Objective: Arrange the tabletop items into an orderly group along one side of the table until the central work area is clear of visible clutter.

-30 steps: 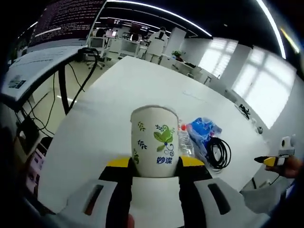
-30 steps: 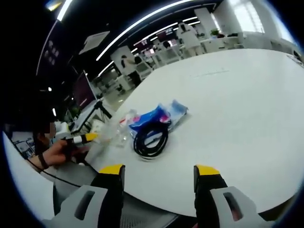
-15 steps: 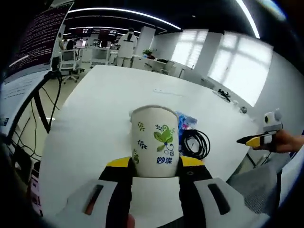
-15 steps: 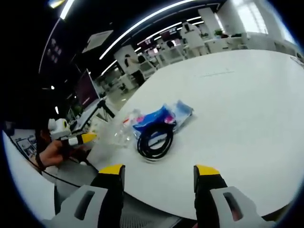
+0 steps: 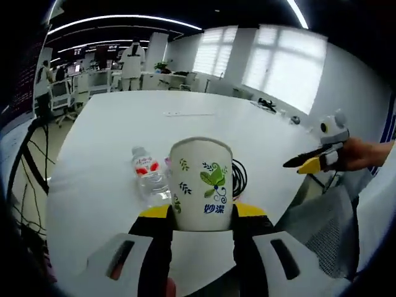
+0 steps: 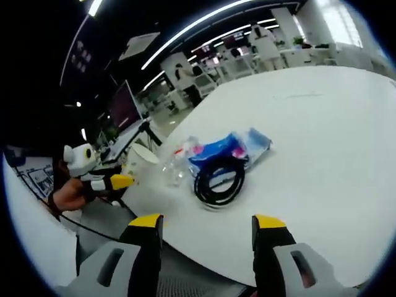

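A white paper cup (image 5: 201, 179) printed with green leaves sits between the jaws of my left gripper (image 5: 201, 213), which is shut on it above the near table edge. Just past the cup lies a clear water bottle (image 5: 148, 176) with a red label, and a black cable coil (image 5: 239, 176) peeks out on the cup's right. In the right gripper view the cable coil (image 6: 219, 182), a blue packet (image 6: 232, 148) and the bottle (image 6: 176, 167) lie bunched together on the white table (image 6: 322, 124). My right gripper (image 6: 207, 226) is open and holds nothing, short of the table edge.
The right gripper (image 5: 312, 162), held by a hand, shows at the right beyond the table edge. The left gripper (image 6: 114, 181) and cup (image 6: 141, 156) appear at the left of the right gripper view. Desks, chairs and people stand far behind the table.
The left gripper view has swung round with the cup still held, so the bottle now shows left of the cup. The right gripper view shifted slightly; the table items stay put.
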Available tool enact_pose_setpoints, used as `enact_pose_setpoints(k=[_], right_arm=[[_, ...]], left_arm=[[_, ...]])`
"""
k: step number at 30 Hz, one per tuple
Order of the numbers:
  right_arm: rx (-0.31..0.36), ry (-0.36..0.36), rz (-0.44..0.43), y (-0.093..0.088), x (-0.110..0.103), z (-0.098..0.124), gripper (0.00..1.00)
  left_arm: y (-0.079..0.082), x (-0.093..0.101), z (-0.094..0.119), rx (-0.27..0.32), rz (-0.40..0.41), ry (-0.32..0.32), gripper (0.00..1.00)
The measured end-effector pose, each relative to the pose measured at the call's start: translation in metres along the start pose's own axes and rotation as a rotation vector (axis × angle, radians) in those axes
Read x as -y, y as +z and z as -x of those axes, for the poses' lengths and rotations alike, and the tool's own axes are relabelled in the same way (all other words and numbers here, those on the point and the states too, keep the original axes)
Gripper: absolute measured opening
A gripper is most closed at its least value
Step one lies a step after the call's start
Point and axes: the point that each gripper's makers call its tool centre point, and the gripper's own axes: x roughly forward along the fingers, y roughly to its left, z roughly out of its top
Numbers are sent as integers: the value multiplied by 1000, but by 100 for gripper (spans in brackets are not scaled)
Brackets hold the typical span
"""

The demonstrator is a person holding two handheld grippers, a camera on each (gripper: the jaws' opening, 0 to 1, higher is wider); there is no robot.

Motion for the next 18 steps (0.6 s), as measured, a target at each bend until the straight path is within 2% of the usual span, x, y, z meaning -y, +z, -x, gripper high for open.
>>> enact_pose_setpoints(k=[4,8,12,15,17,18], right_arm=[[-8,41,8,3,-12,-7,57],[-20,76,27,5,-20,-13,56],[-13,129,17,9,-32,-17,55],[-32,173,51,5,-47,-21,53],[-27,203,48,6,-54,-21,53],[-17,241,34,7,-60,-20,53]], left_arm=[[-2,24,-5,-32,-73,-56,37],[-6,38,-12,-79,-180,-91,37],[-9,55,-18,-101,-244,-132,37],[-12,76,-22,-113,-284,-169,37],[-15,87,-24,-130,-335,-192,37],[-16,89,-24,-139,-366,-198,37]])
